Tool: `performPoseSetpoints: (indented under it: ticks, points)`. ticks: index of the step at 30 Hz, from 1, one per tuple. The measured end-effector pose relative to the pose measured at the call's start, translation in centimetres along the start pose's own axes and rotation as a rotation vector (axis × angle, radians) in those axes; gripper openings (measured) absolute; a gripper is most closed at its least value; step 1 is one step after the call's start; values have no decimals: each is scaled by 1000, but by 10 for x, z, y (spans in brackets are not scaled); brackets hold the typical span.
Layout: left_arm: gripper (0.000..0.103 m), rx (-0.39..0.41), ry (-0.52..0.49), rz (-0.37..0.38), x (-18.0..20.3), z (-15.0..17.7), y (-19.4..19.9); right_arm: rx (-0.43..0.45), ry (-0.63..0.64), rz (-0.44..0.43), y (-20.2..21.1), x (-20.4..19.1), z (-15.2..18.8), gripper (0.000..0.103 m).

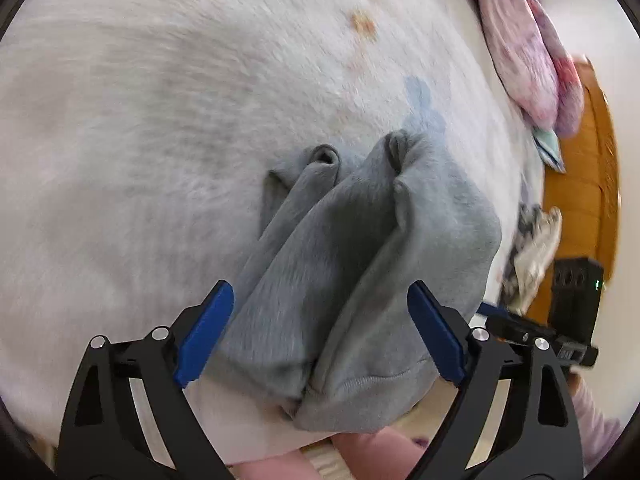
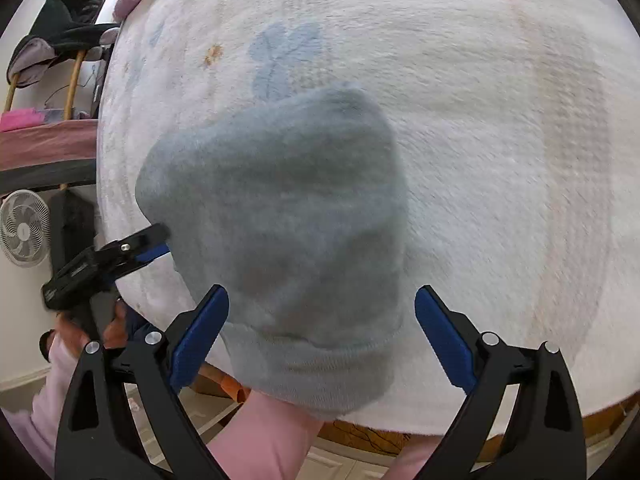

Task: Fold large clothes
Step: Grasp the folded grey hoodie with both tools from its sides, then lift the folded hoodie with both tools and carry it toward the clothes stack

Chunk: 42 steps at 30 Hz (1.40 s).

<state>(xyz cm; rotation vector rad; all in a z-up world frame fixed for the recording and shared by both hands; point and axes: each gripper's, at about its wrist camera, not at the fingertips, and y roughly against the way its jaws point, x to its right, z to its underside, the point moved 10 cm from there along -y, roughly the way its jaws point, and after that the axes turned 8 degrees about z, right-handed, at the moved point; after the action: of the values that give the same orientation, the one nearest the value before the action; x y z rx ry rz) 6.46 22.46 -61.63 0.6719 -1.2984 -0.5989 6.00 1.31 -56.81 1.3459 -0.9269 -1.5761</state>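
One large white blanket (image 2: 480, 160) covers the bed and fills most of both views; it has a pale blue flower print (image 2: 280, 60) and a small orange mark (image 1: 363, 24). On it lies the grey garment (image 1: 352, 280), already gathered into a thick bundle near the bed's front edge, with its ribbed hem (image 2: 320, 368) hanging a little over that edge, toward the person's pink-clad legs (image 2: 264, 440). I judge it lies there because this edge is easiest to reach for both hands.

Both tongs stand wide. The left gripper (image 1: 320, 336) has its blue pads on each side of the bundle, and I see no pressing on the cloth. The right gripper (image 2: 322, 336) is the same: pads apart, the hem between them, nothing held. It looks like a release after one fold, but this is only my judgement.

Behind the bundle the blanket is bare and gives much room for pushing or turning. On one side the wooden bed frame (image 1: 580, 184), a pink pillow (image 1: 528, 60) and a small crumpled cloth (image 1: 532, 248) limit the space.
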Motion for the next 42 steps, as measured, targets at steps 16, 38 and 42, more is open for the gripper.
performPoseSetpoints:
  ticks: [16, 38, 42]
  points:
    - [98, -324, 101, 272, 26, 14, -89, -145, -23, -226, -59, 35, -7, 97]
    - [47, 30, 28, -140, 119, 3, -11, -29, -183, -213, 37, 25, 44, 48]
    - [47, 66, -7, -148, 165, 27, 29, 25, -157, -215, 89, 22, 55, 48]
